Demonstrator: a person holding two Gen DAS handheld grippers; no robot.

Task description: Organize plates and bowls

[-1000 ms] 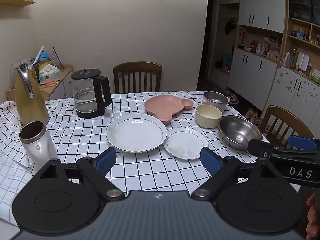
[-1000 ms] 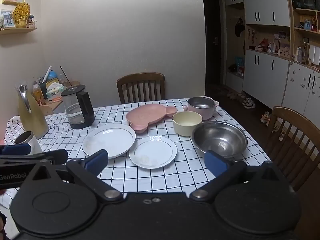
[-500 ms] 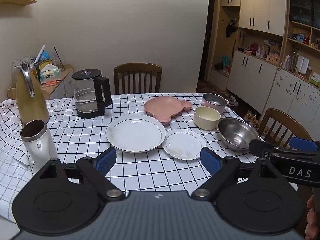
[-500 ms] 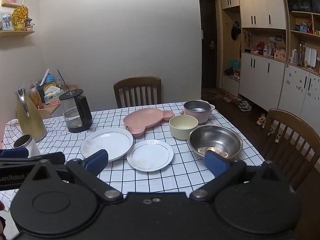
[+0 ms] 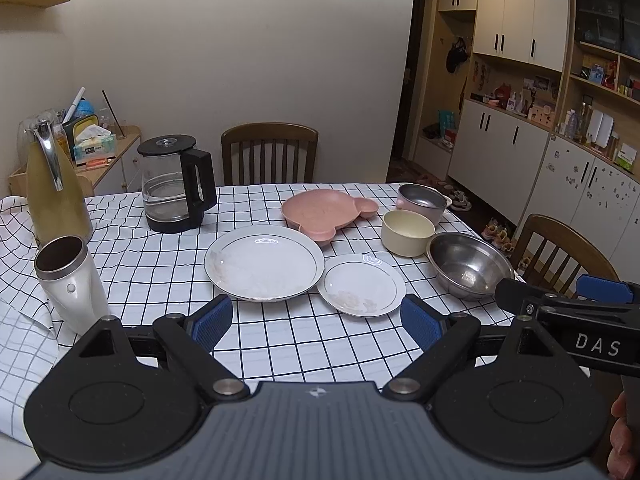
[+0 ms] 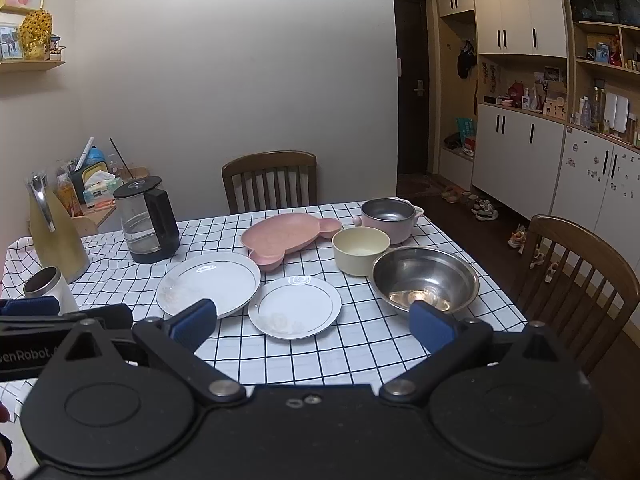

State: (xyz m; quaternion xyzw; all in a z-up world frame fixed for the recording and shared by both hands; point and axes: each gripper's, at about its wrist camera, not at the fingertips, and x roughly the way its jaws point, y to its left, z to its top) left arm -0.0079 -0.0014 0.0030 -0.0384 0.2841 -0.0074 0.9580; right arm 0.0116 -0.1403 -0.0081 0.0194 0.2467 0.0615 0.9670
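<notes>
Ahead, small plate (image 6: 295,306) beyond fingers (image 6: 193,324) (spread)

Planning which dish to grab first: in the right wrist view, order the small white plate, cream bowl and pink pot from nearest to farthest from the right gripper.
From the right gripper:
1. Small white plate, just ahead, centre.
2. Cream bowl, farther back, right of centre.
3. Pink pot, behind the bowl near the table's far edge.

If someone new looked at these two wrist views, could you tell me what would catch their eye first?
Probably the dishes spread over the checked tablecloth: a large white plate at the centre, a small white plate touching its right edge, and a pink bear-shaped plate behind them. To the right sit a cream bowl, a steel bowl and a pink pot. Both grippers, left and right, hang open and empty at the near edge.
</notes>
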